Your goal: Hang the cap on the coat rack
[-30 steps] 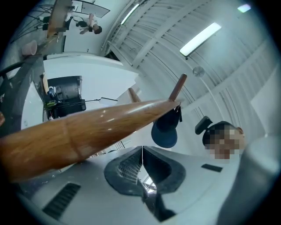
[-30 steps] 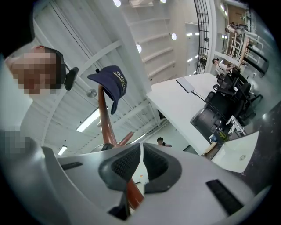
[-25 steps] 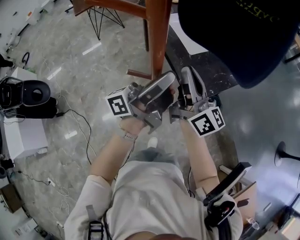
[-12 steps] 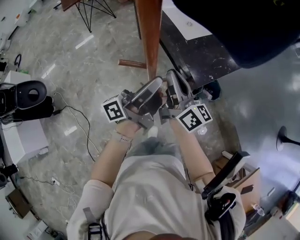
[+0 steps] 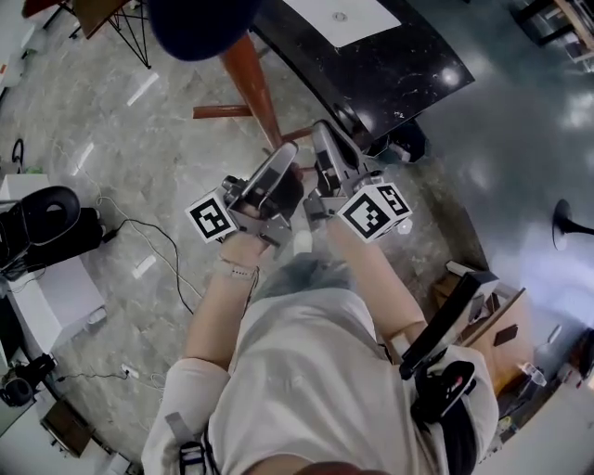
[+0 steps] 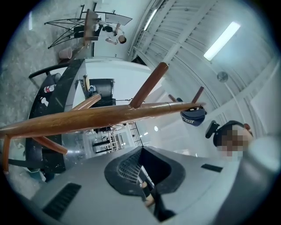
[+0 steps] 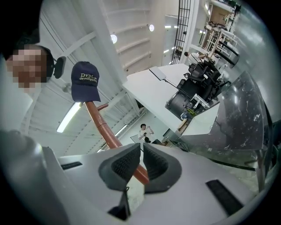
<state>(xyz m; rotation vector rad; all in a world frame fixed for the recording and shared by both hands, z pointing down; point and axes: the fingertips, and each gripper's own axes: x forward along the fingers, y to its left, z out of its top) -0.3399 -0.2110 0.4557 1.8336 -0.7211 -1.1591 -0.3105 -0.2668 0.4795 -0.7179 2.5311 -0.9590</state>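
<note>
A navy cap [image 5: 200, 23] with yellow lettering rests on the top of the wooden coat rack [image 5: 252, 88] in the head view. Neither gripper touches it. My left gripper [image 5: 278, 172] and right gripper [image 5: 327, 148] are held side by side, well below the cap and next to the pole. In the left gripper view the cap [image 6: 193, 116] hangs at the far end of the pole [image 6: 88, 118], and my left gripper [image 6: 141, 169] is shut on nothing. The right gripper view has the cap [image 7: 84, 81] above the pole [image 7: 105, 129], with my right gripper [image 7: 141, 162] shut and empty.
A black marbled table [image 5: 399, 70] bearing a white sheet [image 5: 339, 14] stands just right of the rack. A black chair [image 5: 51, 209] and cables lie on the floor at left. A wire-legged stand [image 5: 125, 32] is at the top left. Rack feet [image 5: 223, 111] spread over the floor.
The cap, large at the view's top right a second ago, now shows smaller at the top left on the rack's top. Both grippers have stayed together below it, empty.
</note>
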